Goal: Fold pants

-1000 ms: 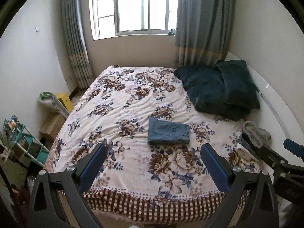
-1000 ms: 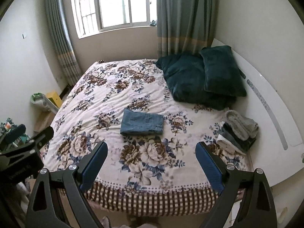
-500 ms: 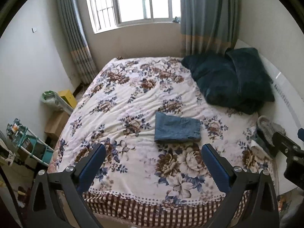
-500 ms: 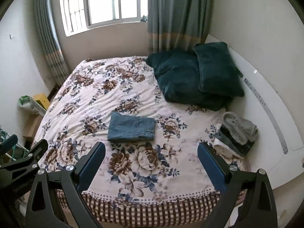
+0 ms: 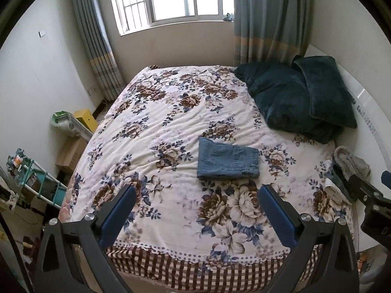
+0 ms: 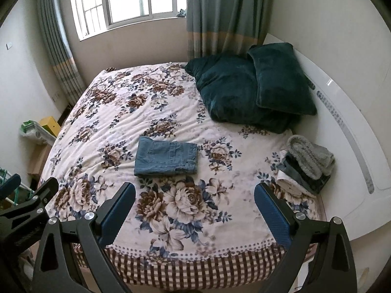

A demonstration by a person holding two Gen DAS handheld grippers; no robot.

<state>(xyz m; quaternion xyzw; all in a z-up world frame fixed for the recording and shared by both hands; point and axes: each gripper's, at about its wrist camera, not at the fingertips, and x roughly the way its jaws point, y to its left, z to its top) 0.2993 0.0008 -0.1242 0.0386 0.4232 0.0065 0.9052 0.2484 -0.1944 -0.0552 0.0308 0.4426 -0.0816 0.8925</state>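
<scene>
Both tongs have drawn back from the bed (image 5: 171,122), so the folded pants (image 5: 227,158) now sit farther ahead. Left tongs (image 5: 195,210) and right tongs (image 6: 194,205) are spread wide, empty. The pants lie flat mid-bed, well apart from the clothes pile (image 6: 305,166).

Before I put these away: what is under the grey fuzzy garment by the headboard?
The grey fuzzy garment tops a small pile on the floral bedspread: a dark folded piece, then a white one. Anything deeper is covered.
</scene>
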